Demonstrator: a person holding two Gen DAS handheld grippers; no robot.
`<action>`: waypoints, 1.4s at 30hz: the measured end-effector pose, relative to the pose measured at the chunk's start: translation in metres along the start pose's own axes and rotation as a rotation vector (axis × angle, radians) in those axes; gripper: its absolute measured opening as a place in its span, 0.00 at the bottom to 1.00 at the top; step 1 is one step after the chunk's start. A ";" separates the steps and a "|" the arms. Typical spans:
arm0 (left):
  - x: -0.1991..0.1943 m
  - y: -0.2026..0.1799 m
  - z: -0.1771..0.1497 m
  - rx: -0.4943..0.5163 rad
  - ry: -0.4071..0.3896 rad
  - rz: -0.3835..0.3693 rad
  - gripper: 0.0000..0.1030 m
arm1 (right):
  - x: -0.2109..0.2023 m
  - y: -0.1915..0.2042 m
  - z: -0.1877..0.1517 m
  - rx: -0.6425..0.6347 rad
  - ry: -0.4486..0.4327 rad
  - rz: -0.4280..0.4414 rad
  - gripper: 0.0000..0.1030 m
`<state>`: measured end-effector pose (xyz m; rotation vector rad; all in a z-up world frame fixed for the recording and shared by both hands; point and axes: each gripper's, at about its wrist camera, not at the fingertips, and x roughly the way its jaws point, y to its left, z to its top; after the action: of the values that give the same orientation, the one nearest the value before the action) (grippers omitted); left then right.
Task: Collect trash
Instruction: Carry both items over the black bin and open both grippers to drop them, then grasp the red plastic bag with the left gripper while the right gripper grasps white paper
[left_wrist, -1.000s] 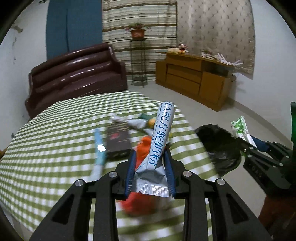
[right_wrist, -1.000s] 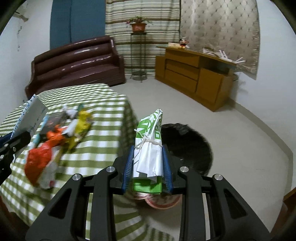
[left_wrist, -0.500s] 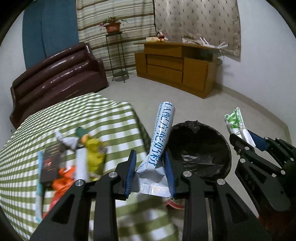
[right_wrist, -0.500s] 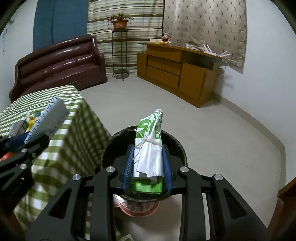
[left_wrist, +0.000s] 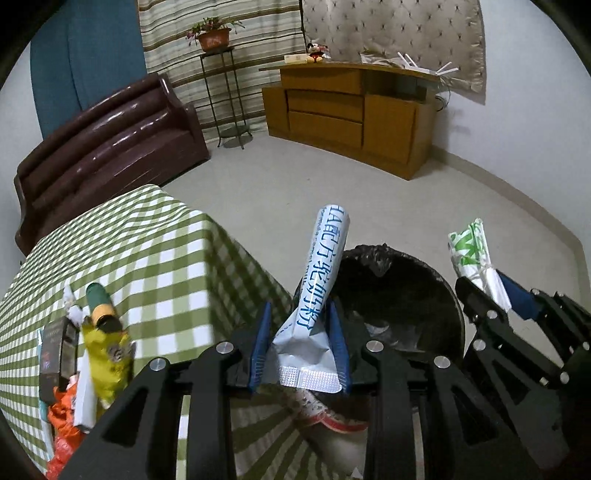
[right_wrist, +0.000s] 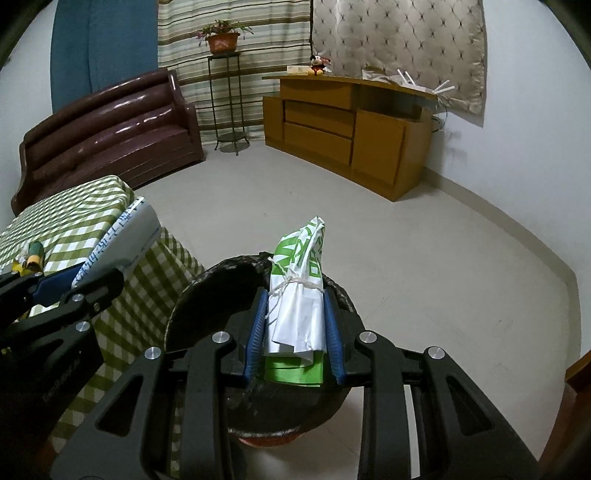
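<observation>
My left gripper (left_wrist: 298, 325) is shut on a silver sachet (left_wrist: 317, 291) with blue print, which sticks up and forward. It hangs at the near left rim of a round bin lined with a black bag (left_wrist: 399, 295), on the floor beside the table. My right gripper (right_wrist: 293, 325) is shut on a white and green tied plastic bag (right_wrist: 299, 295), over the same bin (right_wrist: 221, 295). The right gripper also shows at the right of the left wrist view (left_wrist: 480, 288), and the left gripper with its sachet at the left of the right wrist view (right_wrist: 96, 269).
A table with a green checked cloth (left_wrist: 147, 266) stands left of the bin, with several wrappers (left_wrist: 99, 343) piled at its near left. Behind are a dark sofa (left_wrist: 110, 144), a plant stand (left_wrist: 225, 92) and a wooden cabinet (left_wrist: 351, 114). The floor (right_wrist: 424, 258) is pale.
Both grippers have swung right from above the table to the bin, still holding their items. The bin has come from the right side to sit under the fingers.
</observation>
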<state>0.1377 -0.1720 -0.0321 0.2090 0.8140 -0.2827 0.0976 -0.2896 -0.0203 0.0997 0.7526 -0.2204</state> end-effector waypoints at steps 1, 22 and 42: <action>0.002 -0.001 0.000 -0.003 0.003 0.003 0.32 | 0.002 0.000 0.001 0.001 0.004 0.007 0.29; -0.012 0.007 -0.002 -0.036 0.000 -0.020 0.52 | -0.014 -0.007 -0.009 0.061 -0.012 -0.013 0.55; -0.091 0.104 -0.051 -0.103 -0.046 0.071 0.65 | -0.072 0.082 -0.026 -0.019 -0.032 0.097 0.70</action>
<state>0.0775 -0.0438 0.0082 0.1336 0.7718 -0.1775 0.0480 -0.1938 0.0113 0.1147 0.7163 -0.1219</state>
